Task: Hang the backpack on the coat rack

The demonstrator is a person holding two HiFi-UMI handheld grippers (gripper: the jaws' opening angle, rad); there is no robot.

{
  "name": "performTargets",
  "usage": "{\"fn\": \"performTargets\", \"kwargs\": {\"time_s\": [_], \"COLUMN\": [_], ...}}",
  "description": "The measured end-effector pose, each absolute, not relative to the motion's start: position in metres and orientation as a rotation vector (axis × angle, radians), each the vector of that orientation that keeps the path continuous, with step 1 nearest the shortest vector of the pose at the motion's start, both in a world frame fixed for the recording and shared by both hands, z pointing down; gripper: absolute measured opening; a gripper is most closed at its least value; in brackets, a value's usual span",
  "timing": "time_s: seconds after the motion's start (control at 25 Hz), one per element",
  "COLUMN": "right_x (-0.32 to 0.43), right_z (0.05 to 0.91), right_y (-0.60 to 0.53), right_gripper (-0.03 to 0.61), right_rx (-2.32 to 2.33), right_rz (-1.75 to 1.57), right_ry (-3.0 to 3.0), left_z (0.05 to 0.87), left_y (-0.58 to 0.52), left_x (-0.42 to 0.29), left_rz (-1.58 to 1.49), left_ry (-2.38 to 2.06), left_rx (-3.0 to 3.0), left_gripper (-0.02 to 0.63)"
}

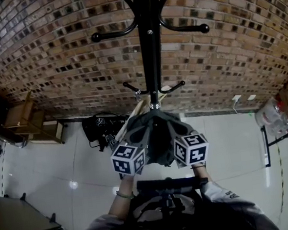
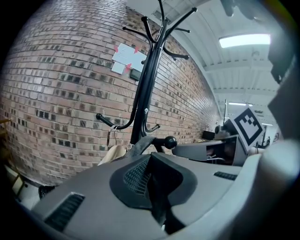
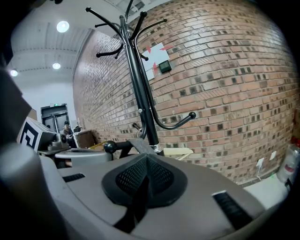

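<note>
Close against the coat rack (image 1: 151,43), I hold the backpack (image 1: 158,142) up. My left gripper (image 1: 138,136) and right gripper (image 1: 180,131) both clamp tight on it.

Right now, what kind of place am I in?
Probably an indoor workroom, perhaps an office or lab: a bare brick wall, a glossy white tiled floor, and a ceiling strip light overhead.

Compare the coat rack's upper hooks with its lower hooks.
In the head view the upper hooks look longer, spreading wider from the pole than the lower hooks. The upper hooks sit well above the backpack; the lower hooks sit close by it. Both pairs are black, ball-tipped and upcurved.
</note>
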State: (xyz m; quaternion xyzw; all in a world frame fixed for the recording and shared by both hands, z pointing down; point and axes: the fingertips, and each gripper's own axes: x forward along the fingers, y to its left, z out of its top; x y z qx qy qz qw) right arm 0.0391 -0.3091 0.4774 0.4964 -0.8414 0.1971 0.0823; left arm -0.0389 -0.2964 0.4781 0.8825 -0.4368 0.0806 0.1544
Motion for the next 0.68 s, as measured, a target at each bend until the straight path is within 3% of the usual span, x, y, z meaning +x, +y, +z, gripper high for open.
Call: {"fn": "performTargets", "kwargs": {"time_s": [0.68], "right_x": [0.038], "right_z": [0.484], "right_y": [-0.304], "right_gripper": [0.009], "right_rx": [1.453], "right_rz": [0.6], "right_ry": [-2.514], "left_z": [0.491], "left_y": [-0.287], "left_x": [-0.035], "left_rz": [0.266], "left_ry": [-1.248], "left_rx": [2.502], "left_gripper": [-0.003]}}
